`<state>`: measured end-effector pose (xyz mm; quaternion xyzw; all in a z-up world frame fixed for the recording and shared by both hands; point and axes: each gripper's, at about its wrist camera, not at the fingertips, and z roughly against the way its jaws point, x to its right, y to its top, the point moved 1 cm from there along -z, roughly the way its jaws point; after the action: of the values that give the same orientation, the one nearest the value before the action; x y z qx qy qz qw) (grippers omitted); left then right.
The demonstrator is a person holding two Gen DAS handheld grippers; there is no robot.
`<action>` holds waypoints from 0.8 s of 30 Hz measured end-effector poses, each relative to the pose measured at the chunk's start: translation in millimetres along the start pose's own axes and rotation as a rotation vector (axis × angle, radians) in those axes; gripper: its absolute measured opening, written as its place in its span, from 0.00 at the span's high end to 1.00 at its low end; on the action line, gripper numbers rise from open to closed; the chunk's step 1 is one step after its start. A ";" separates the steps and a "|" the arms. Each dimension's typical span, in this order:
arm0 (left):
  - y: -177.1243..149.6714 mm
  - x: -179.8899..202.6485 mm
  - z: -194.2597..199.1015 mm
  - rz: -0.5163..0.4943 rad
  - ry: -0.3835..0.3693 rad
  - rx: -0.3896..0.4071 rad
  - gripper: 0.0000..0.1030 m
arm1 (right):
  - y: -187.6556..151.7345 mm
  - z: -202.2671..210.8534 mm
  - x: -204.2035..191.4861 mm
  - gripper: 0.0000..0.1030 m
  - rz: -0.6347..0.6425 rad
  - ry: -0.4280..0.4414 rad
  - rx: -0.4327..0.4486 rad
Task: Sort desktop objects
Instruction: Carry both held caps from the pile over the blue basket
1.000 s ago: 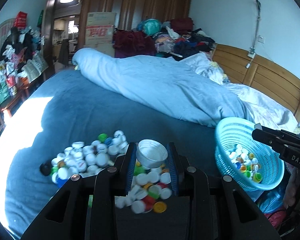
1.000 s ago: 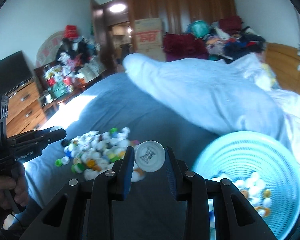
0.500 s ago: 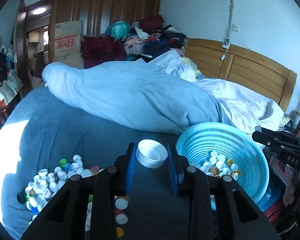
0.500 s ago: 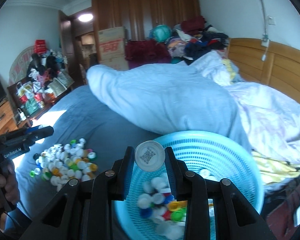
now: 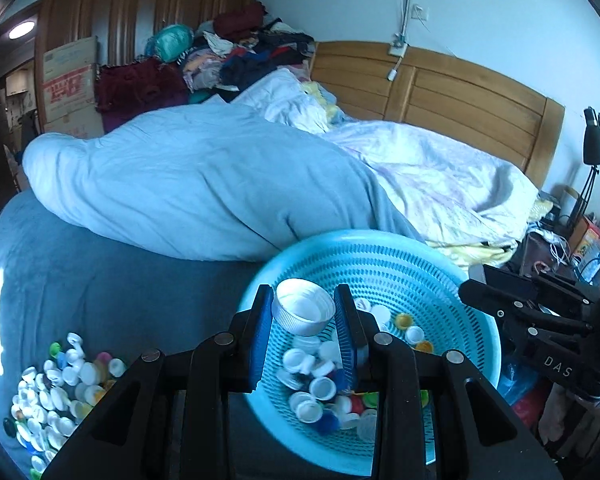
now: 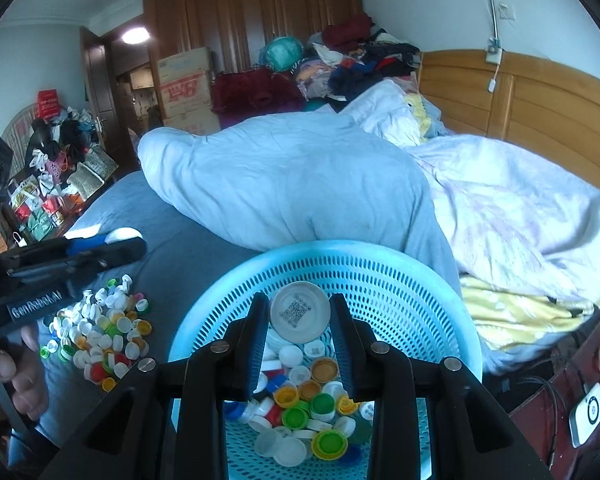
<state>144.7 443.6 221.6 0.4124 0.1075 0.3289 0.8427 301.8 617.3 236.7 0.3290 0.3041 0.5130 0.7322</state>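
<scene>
Bed (image 5: 100,280): blue-grey cover carries everything; sunlit patch at its left edge in the left wrist view.
Duvet (image 5: 188,184): pale blue, rolled in a long heap across the bed behind the work area; a white crumpled sheet (image 5: 440,176) lies toward the wooden headboard (image 5: 460,96).
Basket (image 5: 380,256): light blue perforated plastic, round, at the near edge of the bed, its far rim just beside the duvet. Holds a layer of mixed bottle caps: white, green, yellow, orange, red, blue.
Loose cap pile (image 6: 100,340): on the bed cover to the left of the basket, apart from it; mostly white caps with green, yellow and red among them. Also seen at the lower left of the left wrist view.
Left gripper (image 5: 304,316): blue-padded fingers pinching a white cap (image 5: 303,313), open side up and tilted, over the left part of the basket's inside, clear of the caps below.
Right gripper (image 6: 300,316): black fingers clamped on a white cap with QR code (image 6: 300,311), printed top facing the camera, above the middle of the basket and above the caps lying in it.
Person's hand (image 6: 16,376): at the left edge of the right wrist view, wrapped round the handle of the left gripper.
Desk lamp (image 5: 594,148): black, beyond the right side of the bed.
</scene>
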 end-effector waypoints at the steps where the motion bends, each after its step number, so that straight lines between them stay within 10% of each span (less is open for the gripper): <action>1: -2.2 5.8 -4.8 -0.004 -0.003 -0.015 0.75 | -1.8 -0.4 3.7 0.67 -0.006 0.002 -0.004; 24: -21.6 40.8 -50.9 -0.022 -0.033 -0.134 0.75 | -30.4 -23.5 26.7 0.67 -0.058 0.029 -0.061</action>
<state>162.7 492.1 176.4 0.3594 0.0759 0.3191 0.8736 307.8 638.9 195.6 0.2903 0.3083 0.5050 0.7521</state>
